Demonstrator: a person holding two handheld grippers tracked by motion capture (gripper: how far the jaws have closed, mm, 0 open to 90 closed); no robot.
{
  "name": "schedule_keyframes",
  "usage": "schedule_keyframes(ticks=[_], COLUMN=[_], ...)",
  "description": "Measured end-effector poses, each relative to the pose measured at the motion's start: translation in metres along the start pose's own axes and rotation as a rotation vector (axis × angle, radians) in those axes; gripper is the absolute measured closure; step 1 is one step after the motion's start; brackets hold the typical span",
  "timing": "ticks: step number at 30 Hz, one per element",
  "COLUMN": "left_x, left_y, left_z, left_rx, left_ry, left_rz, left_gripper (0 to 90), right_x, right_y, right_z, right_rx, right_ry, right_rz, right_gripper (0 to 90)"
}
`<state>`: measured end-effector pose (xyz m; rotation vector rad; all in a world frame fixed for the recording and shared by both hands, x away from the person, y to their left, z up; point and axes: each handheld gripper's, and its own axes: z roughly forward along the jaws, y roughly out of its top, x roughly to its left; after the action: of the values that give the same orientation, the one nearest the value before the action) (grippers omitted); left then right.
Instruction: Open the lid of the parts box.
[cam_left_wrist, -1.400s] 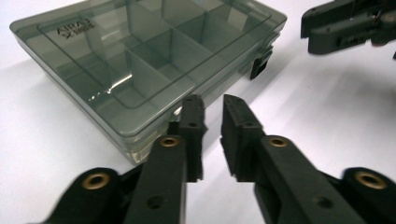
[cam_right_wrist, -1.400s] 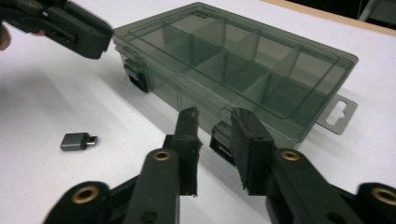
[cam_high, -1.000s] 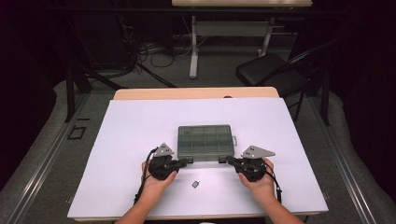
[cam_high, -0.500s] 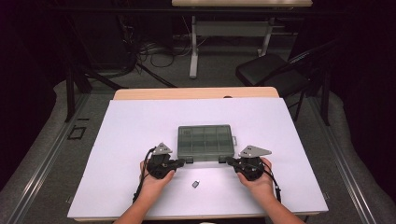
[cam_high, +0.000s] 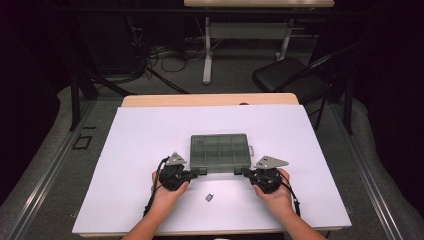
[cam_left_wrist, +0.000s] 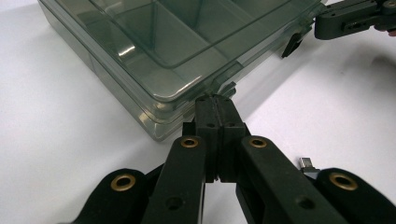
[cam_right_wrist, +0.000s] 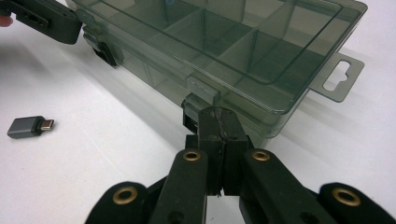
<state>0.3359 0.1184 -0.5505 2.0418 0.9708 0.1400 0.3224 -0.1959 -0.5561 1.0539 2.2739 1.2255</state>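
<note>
Both jaws closed: left gripper (cam_left_wrist: 215, 100) at one front latch (cam_left_wrist: 223, 86) of organizer box (cam_high: 219, 151), right gripper (cam_right_wrist: 218, 114) at the other; uneven prying could skid box across desk (cam_high: 150, 130).

Bright overhead light floods the white table top (cam_high: 150, 150), while the room beyond sinks into near black. The smoky translucent plastic compartment box (cam_left_wrist: 154, 42) carries pale glare streaks on its lid and throws soft shadows. Both gripper views blur slightly at their bottom edges.
</note>
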Motion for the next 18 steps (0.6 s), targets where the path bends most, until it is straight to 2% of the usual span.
schedule_keyframes(ticks=[18], left_x=[0.0004], left_y=[0.0004], left_z=[0.0005], left_rx=[0.003], left_ry=[-0.001], left_rz=[-0.003], left_gripper=[90.0], right_x=[0.0001], right_y=[0.0002], right_z=[0.0005], right_rx=[-0.005], right_ry=[0.004], right_rz=[0.003], right_gripper=[90.0])
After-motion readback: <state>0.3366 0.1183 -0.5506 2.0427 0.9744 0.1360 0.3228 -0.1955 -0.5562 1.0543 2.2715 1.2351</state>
